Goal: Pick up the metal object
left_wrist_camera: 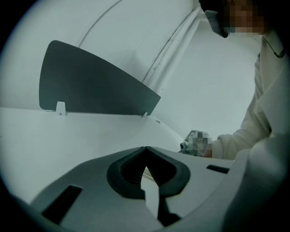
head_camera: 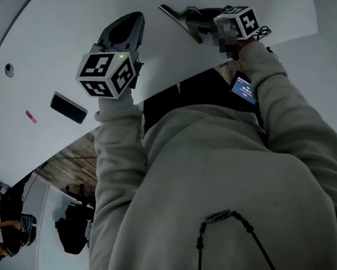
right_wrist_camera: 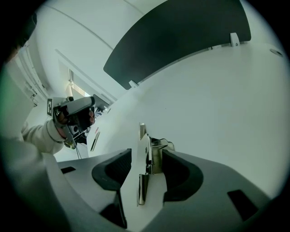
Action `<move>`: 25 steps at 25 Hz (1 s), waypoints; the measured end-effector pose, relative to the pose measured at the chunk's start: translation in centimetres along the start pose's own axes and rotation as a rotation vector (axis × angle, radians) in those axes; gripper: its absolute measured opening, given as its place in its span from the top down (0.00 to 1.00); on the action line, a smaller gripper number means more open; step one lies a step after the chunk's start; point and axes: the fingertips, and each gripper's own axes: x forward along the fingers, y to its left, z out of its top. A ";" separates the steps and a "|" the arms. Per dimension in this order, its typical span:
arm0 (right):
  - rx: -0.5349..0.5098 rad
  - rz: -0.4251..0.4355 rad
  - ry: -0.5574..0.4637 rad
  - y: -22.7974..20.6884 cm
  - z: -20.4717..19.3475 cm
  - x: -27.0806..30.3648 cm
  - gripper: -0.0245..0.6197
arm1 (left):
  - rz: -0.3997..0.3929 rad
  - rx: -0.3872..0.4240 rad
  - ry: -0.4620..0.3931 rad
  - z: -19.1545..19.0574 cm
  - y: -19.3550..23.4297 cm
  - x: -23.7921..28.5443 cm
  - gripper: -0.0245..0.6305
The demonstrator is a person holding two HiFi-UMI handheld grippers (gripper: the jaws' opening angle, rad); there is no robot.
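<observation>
The metal object (right_wrist_camera: 144,183), a shiny toothed clip-like piece, lies on the white table (right_wrist_camera: 217,104) between the jaws of my right gripper (right_wrist_camera: 147,153). The jaws stand wide apart; the left pad is clear of the metal and the right pad (right_wrist_camera: 174,170) is close beside it. In the head view the metal object (head_camera: 175,12) pokes out left of the right gripper (head_camera: 199,19). My left gripper (head_camera: 134,20) hovers to its left, tips together with nothing held (left_wrist_camera: 147,149).
A flat black device (head_camera: 68,108) and a small pink item (head_camera: 30,116) lie on the table at the left, near a round hole (head_camera: 9,70). A dark panel (left_wrist_camera: 90,86) stands along the table's far edge.
</observation>
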 end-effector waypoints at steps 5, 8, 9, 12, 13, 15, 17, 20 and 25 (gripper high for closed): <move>0.023 0.013 0.025 0.4 -0.1 0.1 0.80 | -0.026 -0.006 -0.039 1.4 -0.8 -0.9 0.96; 0.038 0.032 0.024 0.6 -0.3 0.1 0.80 | -0.015 -0.002 -0.026 0.6 -0.5 -0.9 0.96; 0.045 0.036 0.018 0.7 -0.3 -0.1 0.80 | -0.012 -0.004 -0.024 0.5 -0.4 -1.0 0.96; 0.052 0.044 0.004 0.9 0.2 -1.3 0.80 | -0.004 -0.011 -0.026 0.7 -0.7 -1.3 0.96; 0.049 0.043 0.001 1.0 0.4 -1.7 0.80 | -0.004 -0.010 -0.026 0.8 -0.9 -1.4 0.96; 0.045 0.039 -0.002 1.0 0.6 -2.1 0.80 | -0.006 -0.004 -0.026 1.0 -1.3 -1.4 0.96; 0.037 0.038 -0.001 0.9 0.6 -2.1 0.80 | -0.011 0.006 -0.032 1.3 -1.4 -1.5 0.96; 0.019 0.036 -0.006 1.0 1.1 -2.3 0.80 | -0.015 0.011 -0.045 1.7 -1.4 -1.5 0.96; -0.016 0.039 -0.057 1.6 3.3 -4.4 0.80 | -0.003 0.028 -0.041 2.3 -2.0 -2.0 0.96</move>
